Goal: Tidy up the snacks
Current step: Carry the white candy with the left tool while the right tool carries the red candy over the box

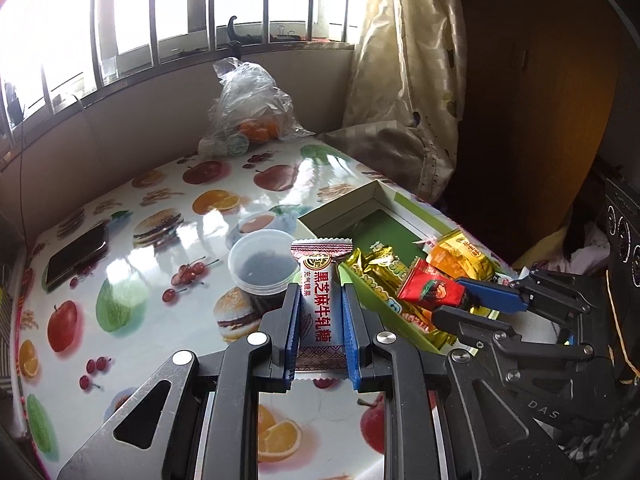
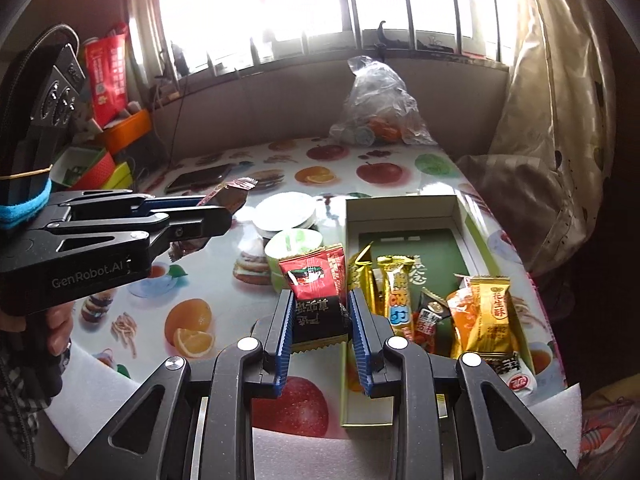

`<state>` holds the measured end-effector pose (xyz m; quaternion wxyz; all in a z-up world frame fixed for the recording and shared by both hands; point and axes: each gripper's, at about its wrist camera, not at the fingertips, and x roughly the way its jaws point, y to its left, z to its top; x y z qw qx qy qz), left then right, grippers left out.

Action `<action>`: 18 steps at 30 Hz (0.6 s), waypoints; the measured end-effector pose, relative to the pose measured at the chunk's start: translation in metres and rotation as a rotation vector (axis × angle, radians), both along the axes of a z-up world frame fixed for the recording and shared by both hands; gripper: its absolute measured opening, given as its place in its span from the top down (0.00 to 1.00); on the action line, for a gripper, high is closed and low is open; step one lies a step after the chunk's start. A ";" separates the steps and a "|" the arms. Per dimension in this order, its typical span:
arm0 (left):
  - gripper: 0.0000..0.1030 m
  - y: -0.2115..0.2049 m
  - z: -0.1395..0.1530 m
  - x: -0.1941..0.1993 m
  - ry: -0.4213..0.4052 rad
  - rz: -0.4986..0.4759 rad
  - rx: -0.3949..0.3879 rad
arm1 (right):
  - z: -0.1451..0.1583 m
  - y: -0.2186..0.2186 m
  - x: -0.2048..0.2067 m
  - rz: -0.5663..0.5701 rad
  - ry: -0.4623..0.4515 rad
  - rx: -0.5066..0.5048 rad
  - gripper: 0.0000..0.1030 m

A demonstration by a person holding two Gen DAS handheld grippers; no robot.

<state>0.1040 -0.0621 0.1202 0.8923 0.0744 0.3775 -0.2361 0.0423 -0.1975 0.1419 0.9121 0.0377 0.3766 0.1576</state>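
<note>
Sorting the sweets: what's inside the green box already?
The box holds gold bars, an orange packet and a yellow packet; its far end shows bare green floor. Anything beneath the packets is hidden.

The box (image 2: 400,208) lies at the desk's (image 2: 224,292) right edge, snacks (image 2: 490,312) inside. A cup (image 1: 260,264) stands just left of it. The plastic bag (image 2: 376,100) sits at the far edge, the phone (image 1: 76,254) far left.
</note>
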 end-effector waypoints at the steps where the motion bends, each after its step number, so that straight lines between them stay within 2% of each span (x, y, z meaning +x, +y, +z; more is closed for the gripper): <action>1: 0.80 -0.004 -0.001 0.002 0.006 -0.003 -0.003 | 0.000 -0.005 0.002 -0.014 0.001 -0.006 0.75; 11: 0.80 -0.048 -0.019 0.022 0.073 -0.032 -0.036 | -0.015 -0.049 0.033 -0.123 0.045 -0.070 0.75; 18: 0.80 -0.077 -0.036 0.035 0.117 -0.037 -0.042 | -0.029 -0.068 0.059 -0.148 0.077 -0.103 0.75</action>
